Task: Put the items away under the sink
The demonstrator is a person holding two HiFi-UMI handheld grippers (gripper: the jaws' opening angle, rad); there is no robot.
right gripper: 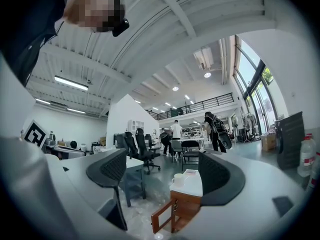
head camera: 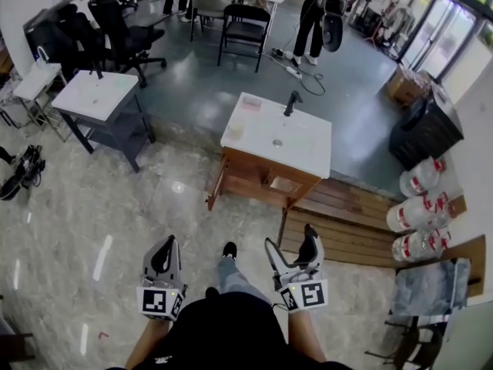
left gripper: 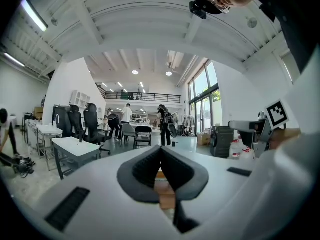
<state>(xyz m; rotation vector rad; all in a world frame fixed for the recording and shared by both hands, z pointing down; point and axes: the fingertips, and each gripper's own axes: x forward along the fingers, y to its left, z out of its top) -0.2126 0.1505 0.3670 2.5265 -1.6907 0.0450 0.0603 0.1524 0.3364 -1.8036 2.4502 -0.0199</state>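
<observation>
Hovering before the sink cabinet (head camera: 266,177): left tongs (left gripper: 161,151) pressed together, right tongs (right gripper: 163,169) wide apart, both empty

Sink unit (head camera: 304,149): two items sitting on its white worktop.
A white cup (head camera: 235,132) is standing by the left edge; a flat pinkish packet (head camera: 251,102) is lying at the far left corner; the wooden cabinet door (head camera: 216,183) is hanging open.

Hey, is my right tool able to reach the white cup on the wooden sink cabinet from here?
Probably not yet. The right tool, jaws apart, is held well short of the wooden sink cabinet, where the white cup stands. Nothing blocks the way; stepping closer should do.
</observation>
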